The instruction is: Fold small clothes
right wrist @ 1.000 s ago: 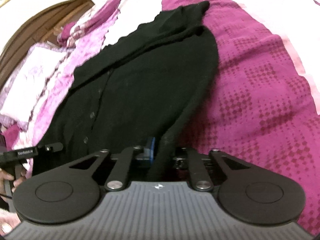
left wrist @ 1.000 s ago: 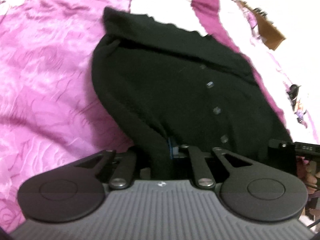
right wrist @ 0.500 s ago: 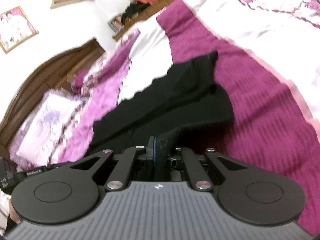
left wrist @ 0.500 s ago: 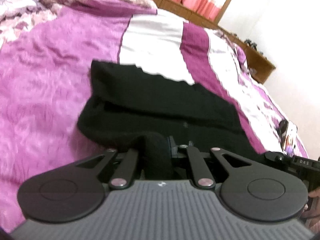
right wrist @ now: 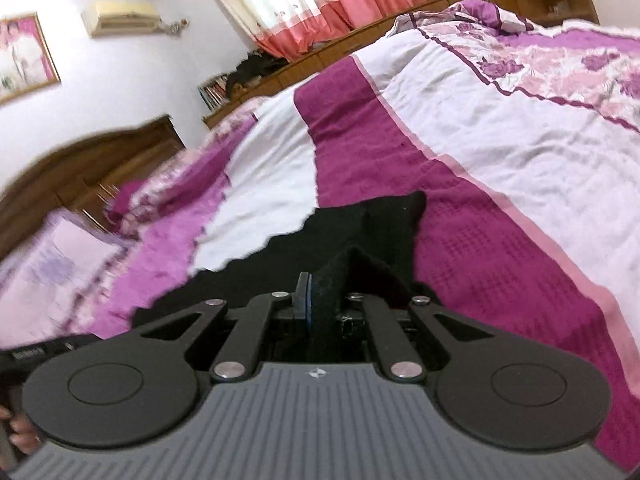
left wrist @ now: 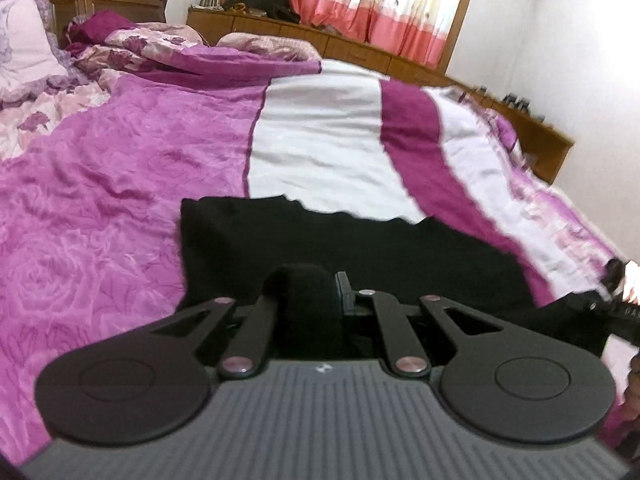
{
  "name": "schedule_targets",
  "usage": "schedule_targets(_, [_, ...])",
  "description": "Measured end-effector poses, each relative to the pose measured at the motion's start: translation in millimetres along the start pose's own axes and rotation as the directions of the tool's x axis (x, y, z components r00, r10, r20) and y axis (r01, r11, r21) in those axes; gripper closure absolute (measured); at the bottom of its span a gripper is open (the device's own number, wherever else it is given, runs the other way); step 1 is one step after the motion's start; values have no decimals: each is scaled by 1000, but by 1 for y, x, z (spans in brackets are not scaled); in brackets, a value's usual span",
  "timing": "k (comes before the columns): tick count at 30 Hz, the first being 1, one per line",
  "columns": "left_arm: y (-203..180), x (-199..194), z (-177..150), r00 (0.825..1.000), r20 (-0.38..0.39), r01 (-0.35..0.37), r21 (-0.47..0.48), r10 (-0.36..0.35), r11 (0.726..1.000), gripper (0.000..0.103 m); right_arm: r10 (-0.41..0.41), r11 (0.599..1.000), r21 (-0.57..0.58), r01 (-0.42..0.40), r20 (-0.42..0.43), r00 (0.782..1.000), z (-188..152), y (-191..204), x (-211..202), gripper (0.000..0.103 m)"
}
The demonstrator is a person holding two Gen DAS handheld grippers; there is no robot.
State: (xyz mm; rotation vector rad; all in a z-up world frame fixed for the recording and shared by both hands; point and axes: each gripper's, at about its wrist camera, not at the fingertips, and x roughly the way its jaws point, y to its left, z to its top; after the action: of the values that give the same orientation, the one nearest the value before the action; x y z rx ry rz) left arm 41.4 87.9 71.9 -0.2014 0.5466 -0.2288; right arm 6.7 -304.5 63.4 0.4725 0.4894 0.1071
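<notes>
Each gripper is clamped on a bunched edge of the black cardigan (left wrist: 360,248): the left gripper (left wrist: 308,296) and the right gripper (right wrist: 324,300) pinch it at 6 o'clock, probably so both corners carry over together for an even fold. The rest lies flat toward 12 o'clock on the bed (left wrist: 100,208), under a purple-and-white quilt. Pink curtains (left wrist: 380,4) hang beyond.
</notes>
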Motion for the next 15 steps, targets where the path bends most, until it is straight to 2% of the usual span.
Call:
schedule_targets(3, [6, 17, -7, 999, -24, -29, 20, 29, 999, 94, -55, 998, -30, 54, -24, 998, -7, -5, 22, 99])
schedule_targets(7, [16, 40, -21, 993, -82, -83, 44, 87, 996, 91, -101, 995, -9, 100, -77, 992, -18, -20, 49, 99])
schedule_targets(9, [21, 48, -28, 990, -110, -88, 48, 93, 995, 91, -120, 993, -30, 118, -93, 988, -24, -23, 58, 99])
schedule_targets(13, [21, 50, -32, 989, -105, -94, 70, 101, 993, 91, -144, 986, -93, 136, -88, 986, -32, -18, 64, 97])
schedule_targets(15, [20, 50, -30, 988, -114, -99, 72, 107, 992, 91, -144, 987, -89, 136, -86, 986, -33, -18, 63, 97])
